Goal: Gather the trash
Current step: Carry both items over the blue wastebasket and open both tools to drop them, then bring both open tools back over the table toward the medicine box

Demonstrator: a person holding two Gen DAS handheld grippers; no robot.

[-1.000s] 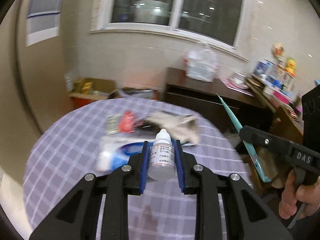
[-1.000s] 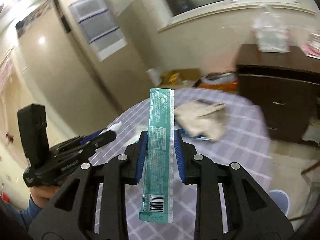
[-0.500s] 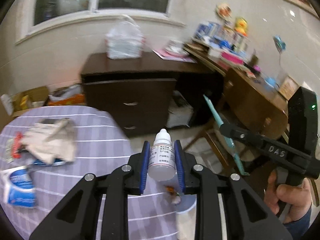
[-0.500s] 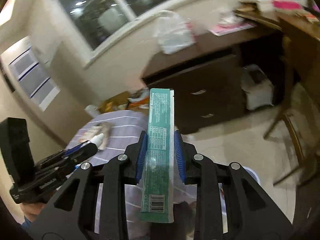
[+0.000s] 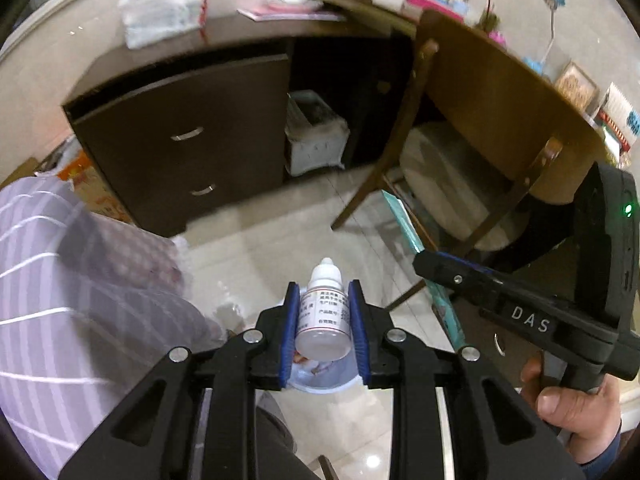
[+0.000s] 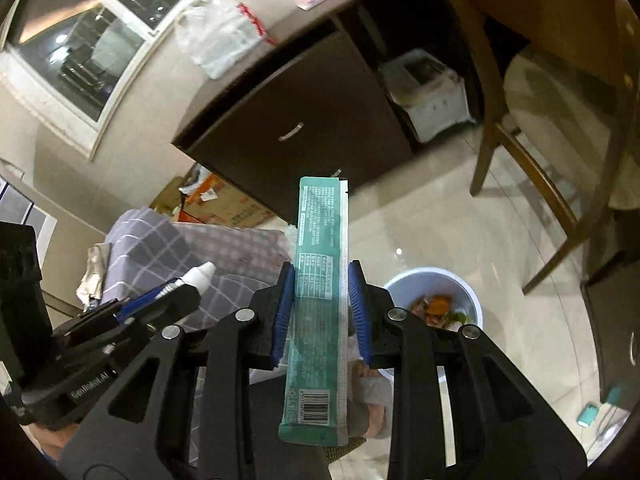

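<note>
Clamping a dropper bottle (image 5: pixel 322 316) and a green wrapper (image 6: pixel 318 304), both grippers hover over a bin (image 6: pixel 434 280) beside the checked table (image 6: pixel 208 246).

Two black two-finger grippers with blue pads: the left gripper (image 5: pixel 324 322) and the right gripper (image 6: pixel 320 312). One small white plastic dropper bottle (image 5: pixel 323 320). One long teal foil wrapper (image 6: pixel 318 312). One pale blue round plastic bin (image 6: pixel 434 280) on the floor, holding a few scraps I cannot count. One table under a purple checked cloth (image 6: pixel 224 248), with one crumpled silver wrapper (image 6: pixel 94 272) at its far edge. One dark brown cabinet (image 5: pixel 188 140) with two drawer handles. One wooden chair (image 5: pixel 480 120). One white plastic bag (image 5: pixel 164 4) on the cabinet top.
</note>
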